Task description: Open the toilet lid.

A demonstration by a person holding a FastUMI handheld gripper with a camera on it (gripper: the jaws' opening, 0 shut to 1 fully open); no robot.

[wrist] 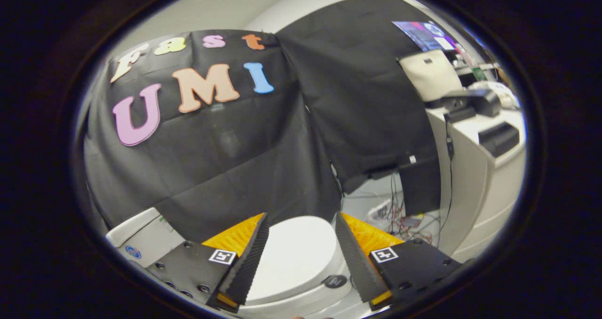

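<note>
Toilet lid (296,253): white, closed flat on the seat, lying below and between the fingers.
Gripper (301,225): fingers spread wide, holding nothing, above the lid and apart from it.
Tank (141,236): just beside the left finger.
Cables (400,215): tangled on the floor beyond the right finger.
Risk: the smooth lid edge may slip from ridged pads (249,258) if pinched shallowly; lifting too briskly could knock the lid against the tank.

No readable text, only square coded markers (222,256) on the fingers (244,262)
</note>
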